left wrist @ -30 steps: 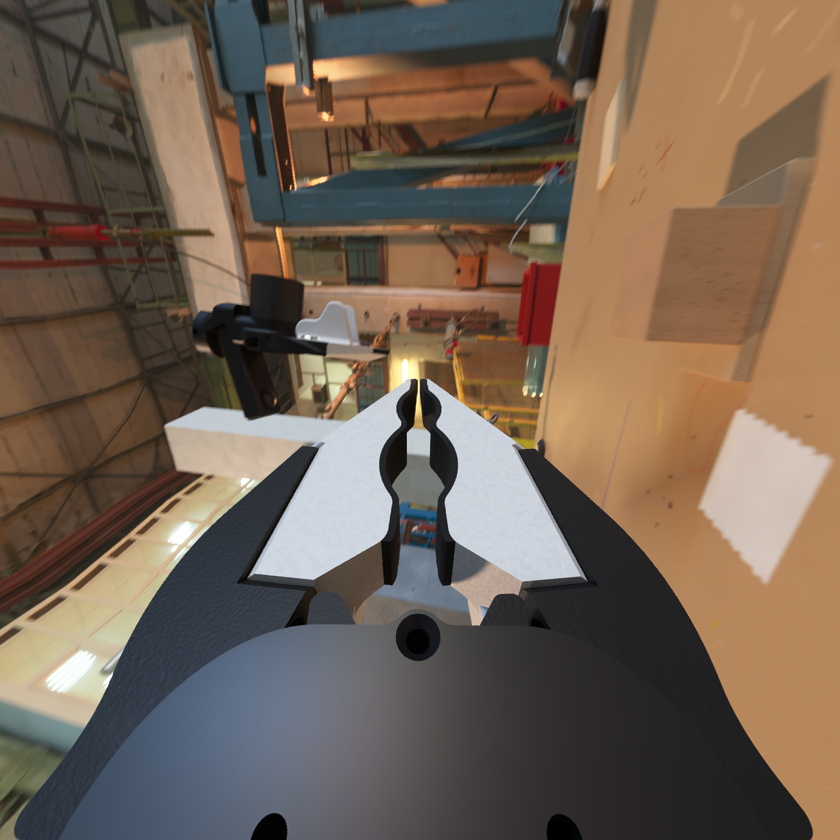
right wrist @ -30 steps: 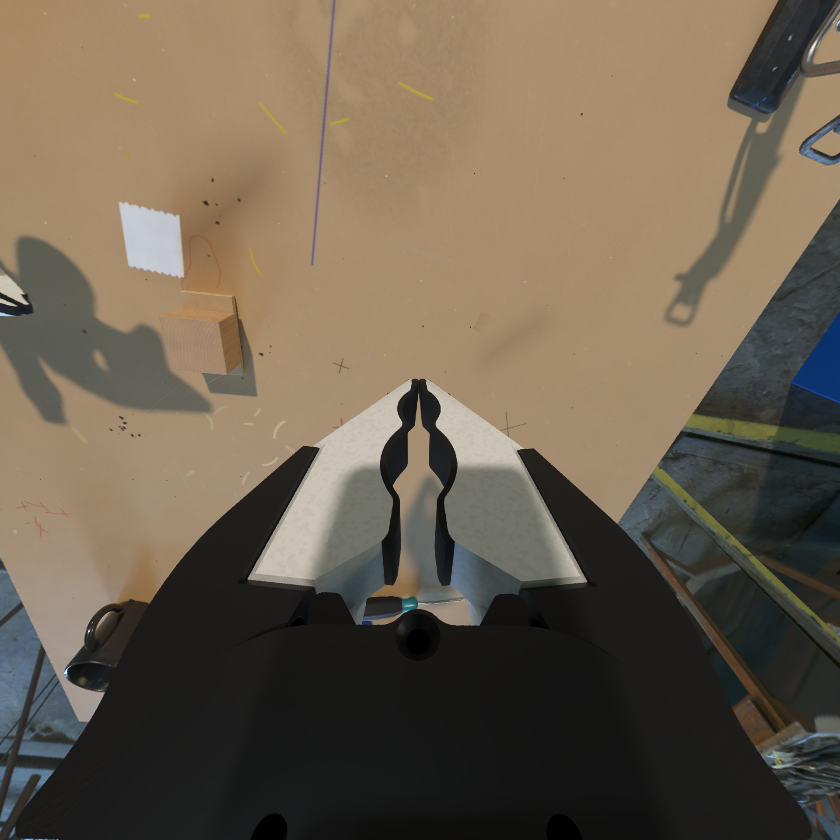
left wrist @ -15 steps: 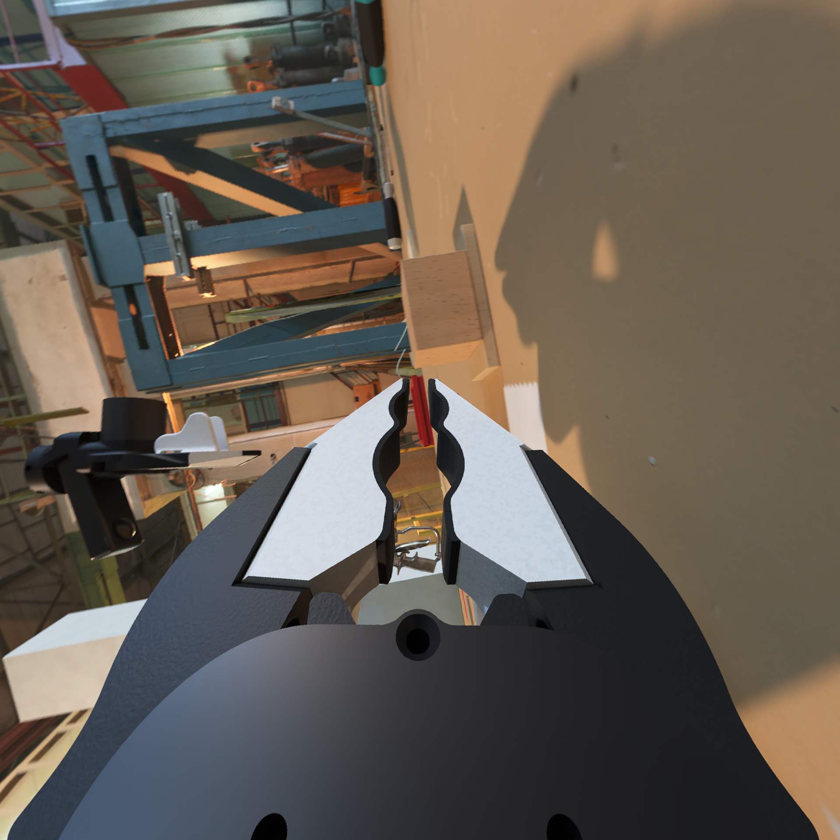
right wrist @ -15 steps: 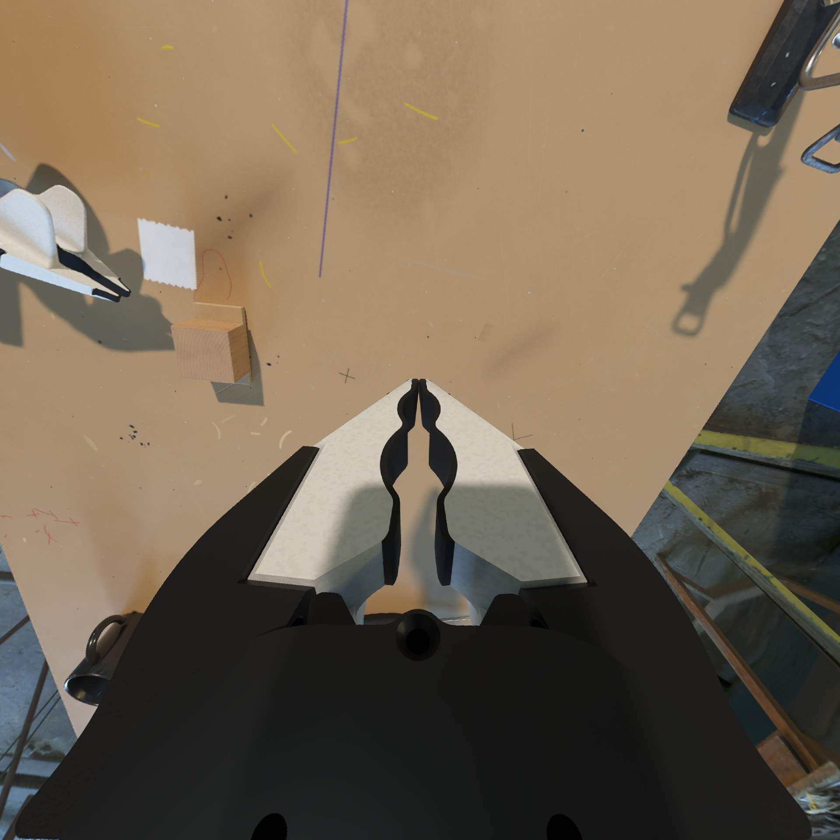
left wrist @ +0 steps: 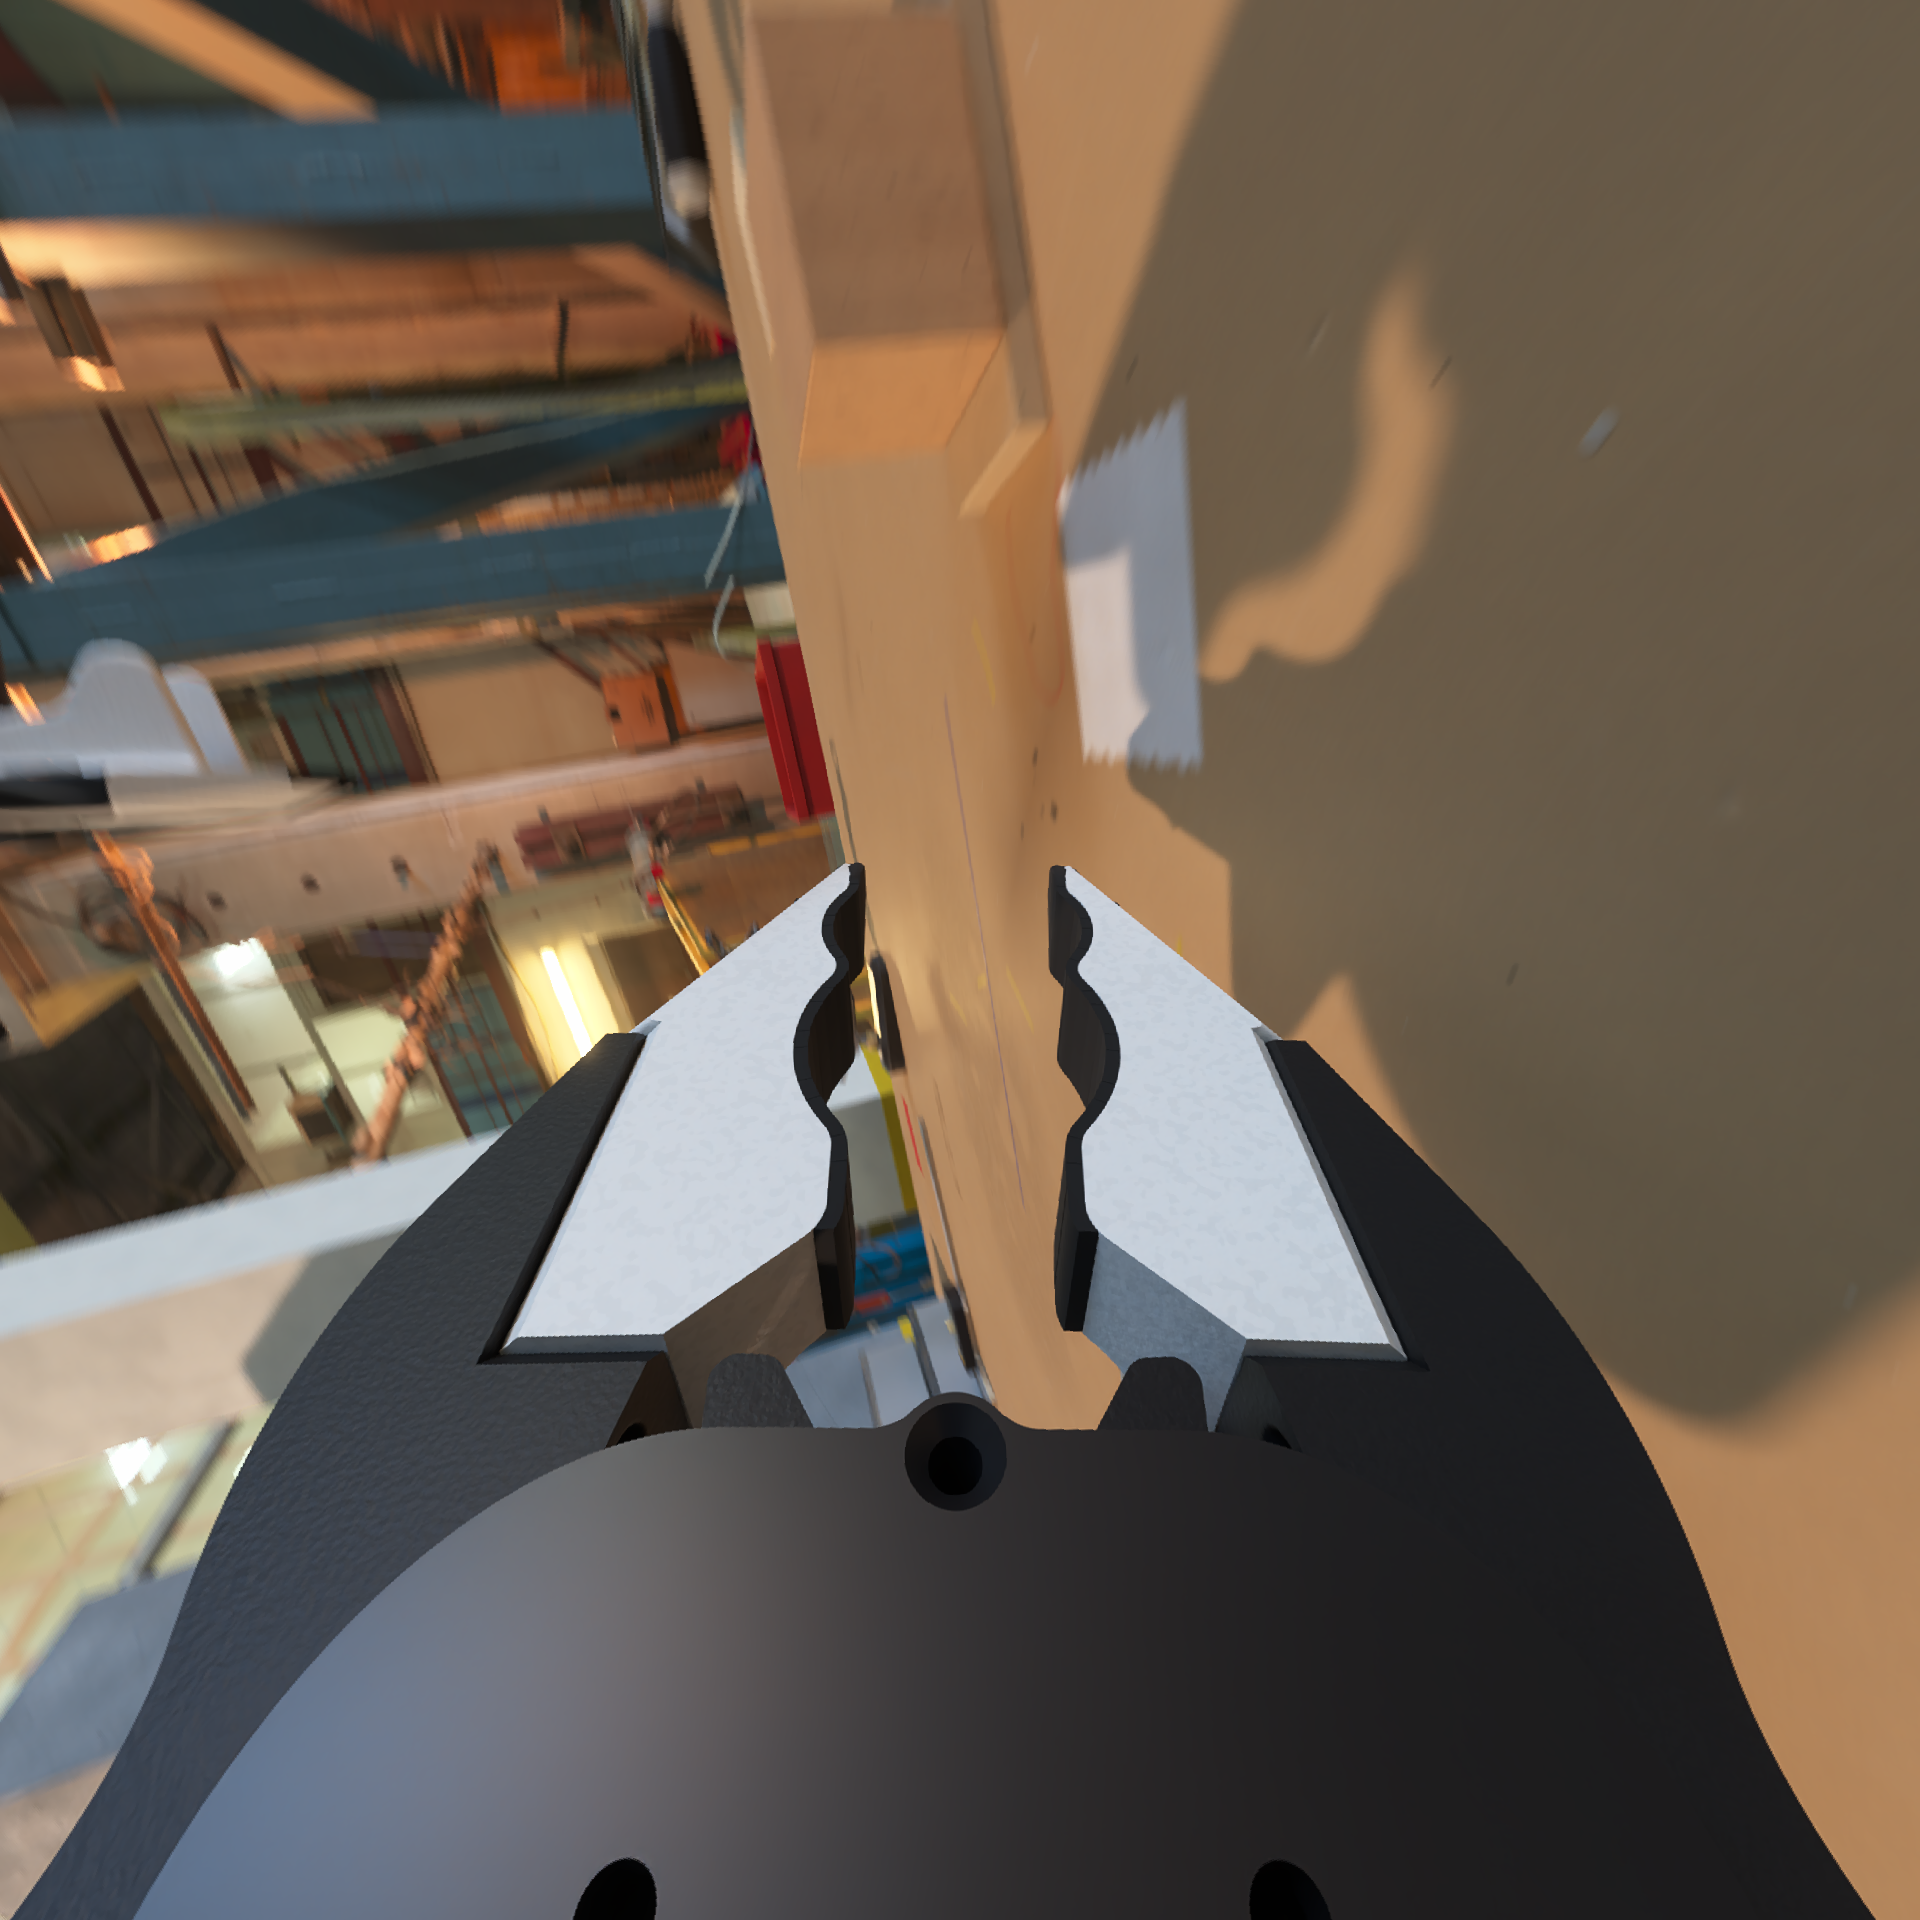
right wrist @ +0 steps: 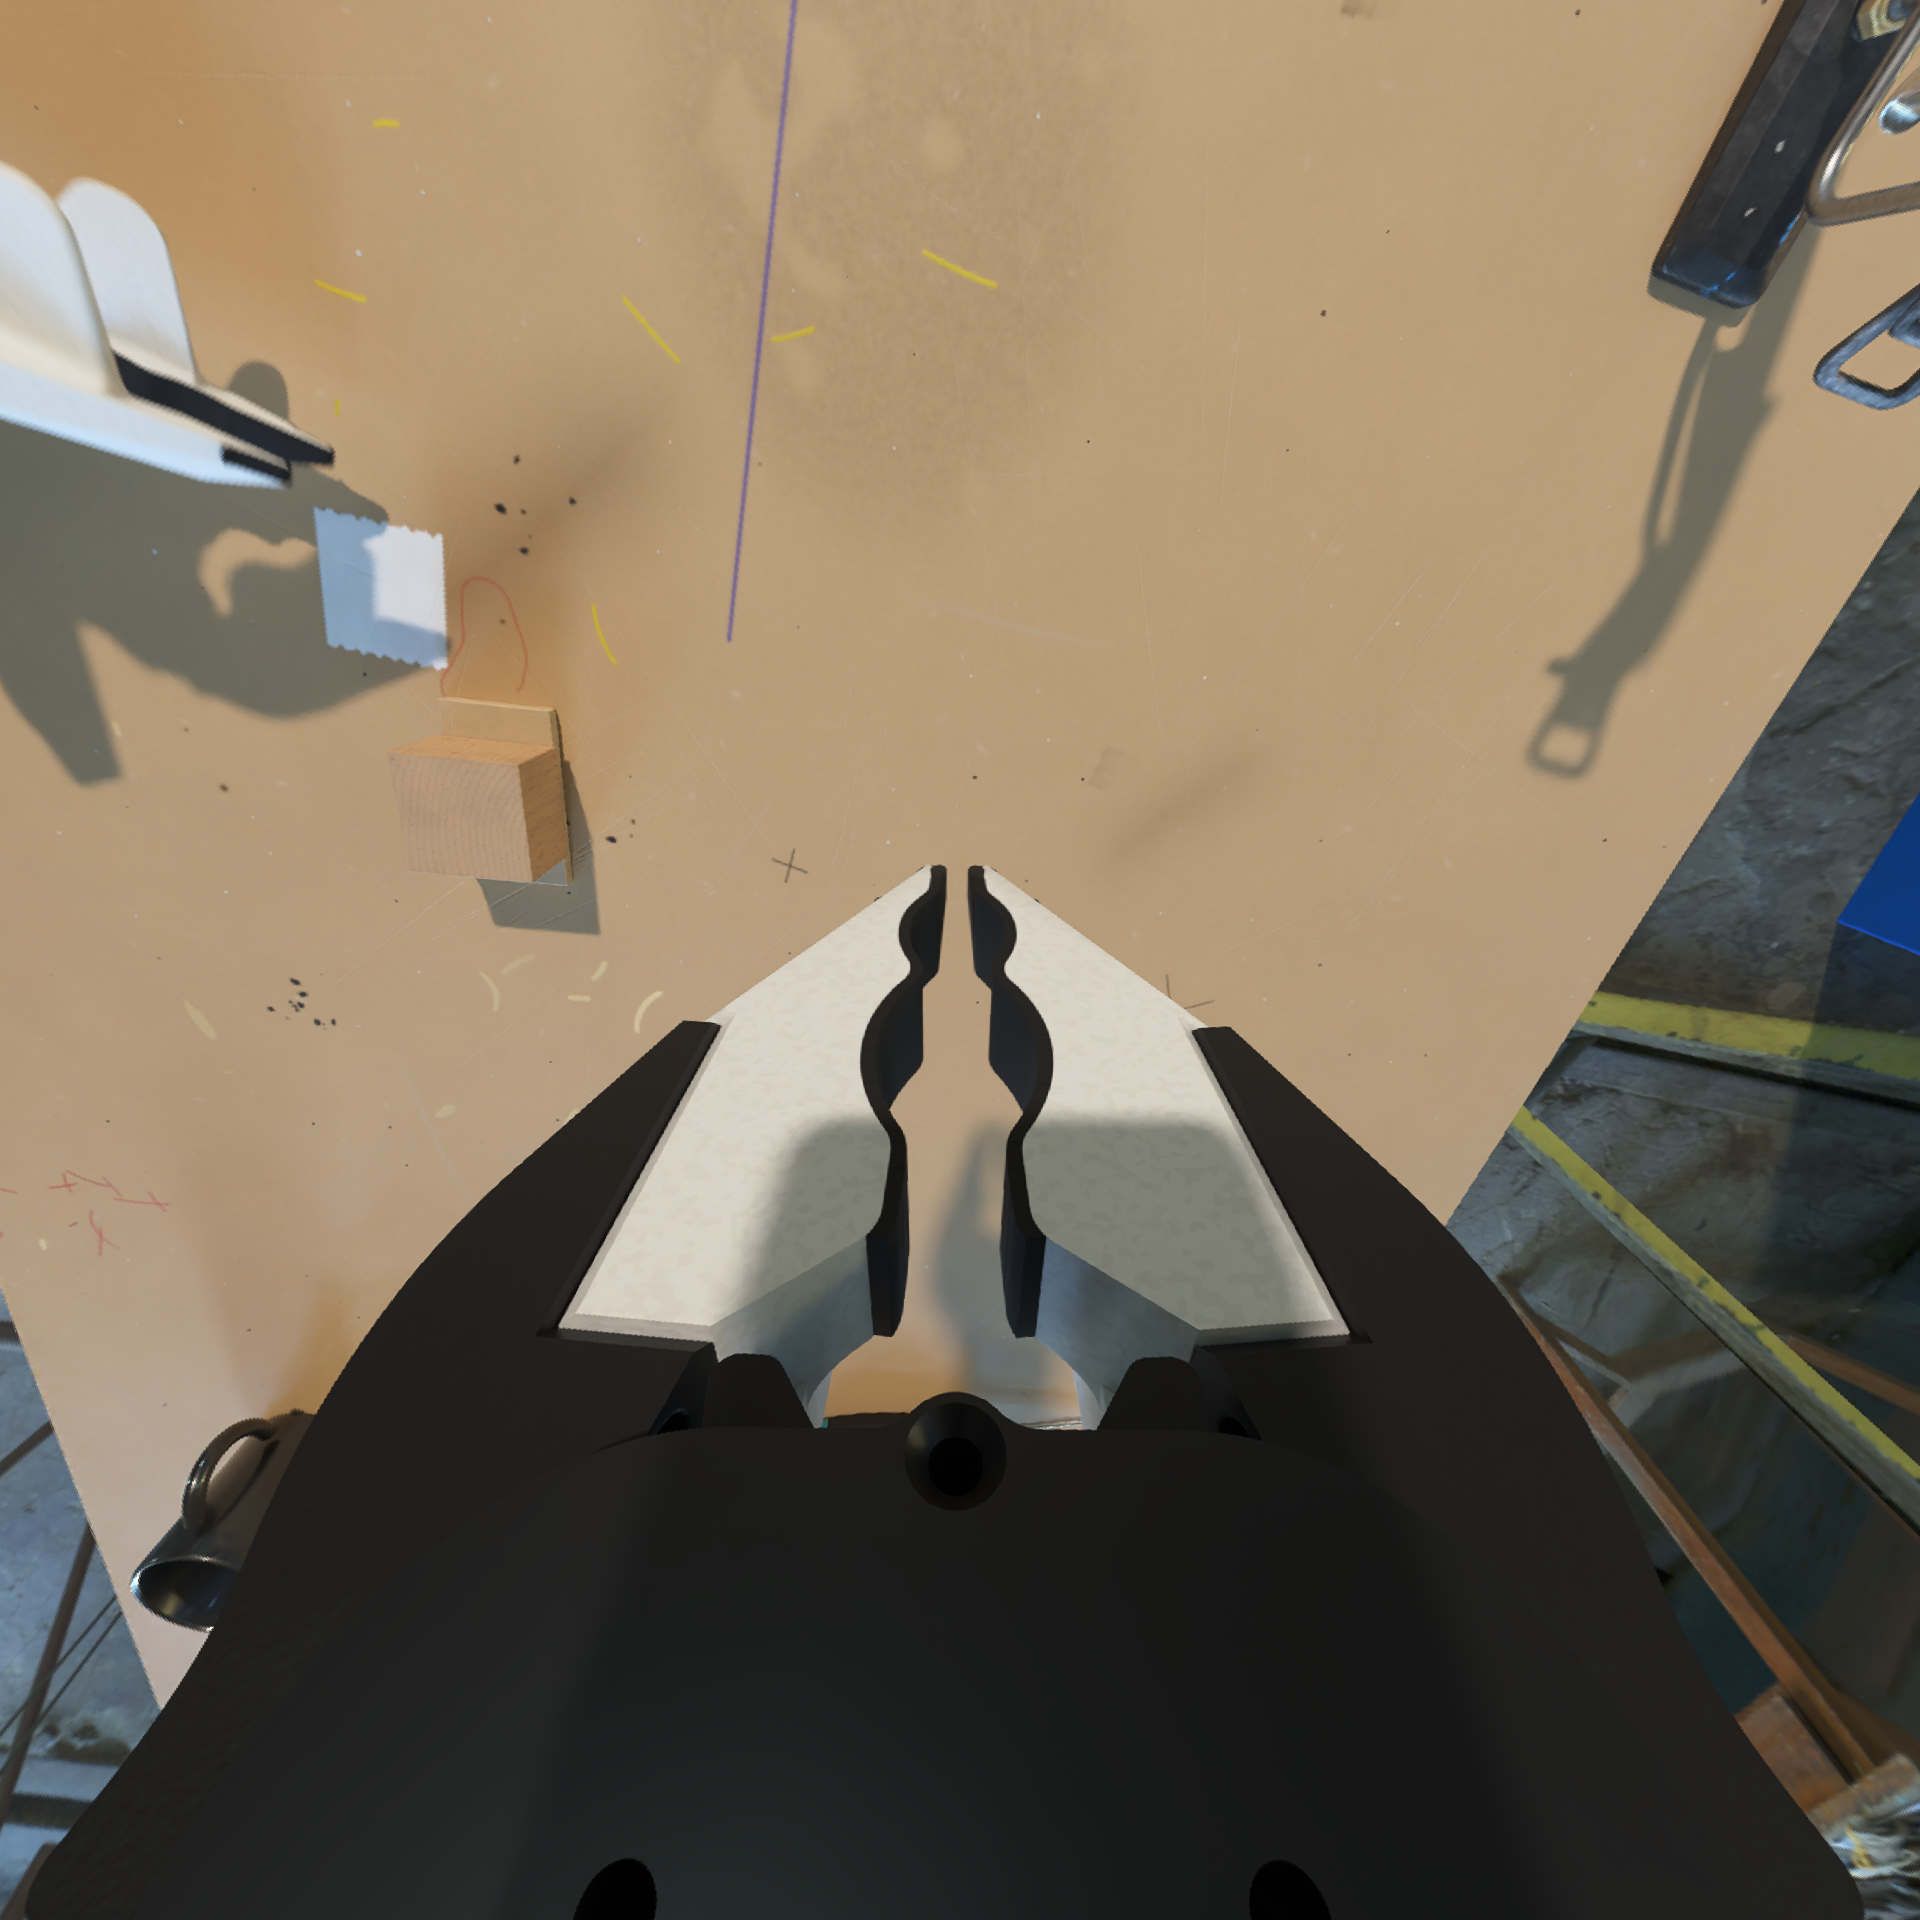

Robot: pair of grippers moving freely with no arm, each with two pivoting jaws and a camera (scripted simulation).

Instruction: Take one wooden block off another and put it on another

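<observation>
A light wooden block (right wrist: 473, 816) stands on a thin flat wooden piece (right wrist: 497, 717) on the tan table (right wrist: 1143, 520). A white paper patch (right wrist: 384, 603) lies just beyond them. My left gripper (right wrist: 275, 452) hovers above the table beside the patch, apart from the block. In its own blurred, rolled view the left gripper (left wrist: 956, 883) is open and empty, with the block (left wrist: 894, 229) and patch (left wrist: 1127, 592) ahead at the upper right. My right gripper (right wrist: 954, 878) is shut but for a hairline gap, empty, above bare table to the right of the block.
A black tool (right wrist: 1756, 166) with metal loops (right wrist: 1870, 353) lies at the far right corner. A dark mug (right wrist: 203, 1548) sits at the near left edge. The table edge (right wrist: 1683, 852) runs diagonally on the right, with floor below. The right gripper (left wrist: 104, 748) shows blurred at the left.
My left gripper has opened its jaws and swung in over the table toward the paper patch and block. My right gripper has stayed nearly still.
</observation>
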